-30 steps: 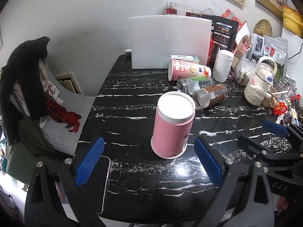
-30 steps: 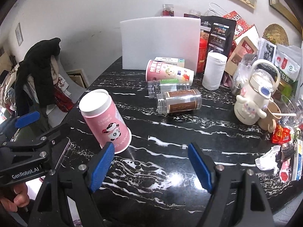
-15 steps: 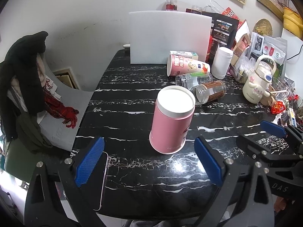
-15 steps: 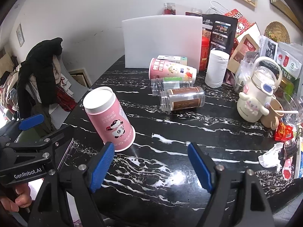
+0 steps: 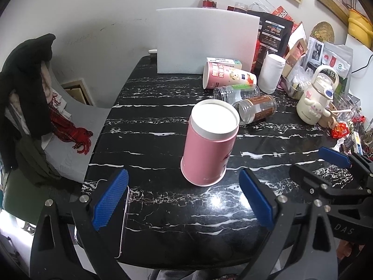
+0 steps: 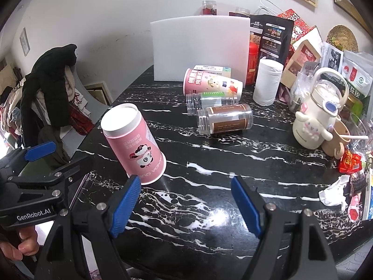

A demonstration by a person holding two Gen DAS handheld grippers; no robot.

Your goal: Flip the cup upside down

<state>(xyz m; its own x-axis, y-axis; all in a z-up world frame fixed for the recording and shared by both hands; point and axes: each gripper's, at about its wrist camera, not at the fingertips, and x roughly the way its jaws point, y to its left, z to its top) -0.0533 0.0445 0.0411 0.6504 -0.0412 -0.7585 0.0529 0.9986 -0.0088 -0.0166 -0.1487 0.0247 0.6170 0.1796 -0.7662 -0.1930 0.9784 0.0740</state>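
Note:
A pink paper cup [image 5: 208, 148] with a panda print stands upside down, rim down and white base up, on the black marble table [image 5: 163, 121]. It also shows in the right wrist view [image 6: 136, 145]. My left gripper [image 5: 183, 200] is open and empty, just in front of the cup. My right gripper [image 6: 186, 204] is open and empty, to the right of the cup and nearer the table's front edge. Each gripper shows at the edge of the other's view.
A second pink cup [image 6: 211, 84], a clear bottle [image 6: 211, 100] and a brown-labelled jar [image 6: 225, 119] lie on their sides behind. A white board [image 6: 200, 46], paper roll [image 6: 267, 81], cream kettle [image 6: 316, 119], packets and wrappers crowd the back and right. A phone [image 5: 121, 221] lies front left.
Both grippers have drawn back from the upside-down cup, which looks a little smaller and farther now. The cup has stayed in place.

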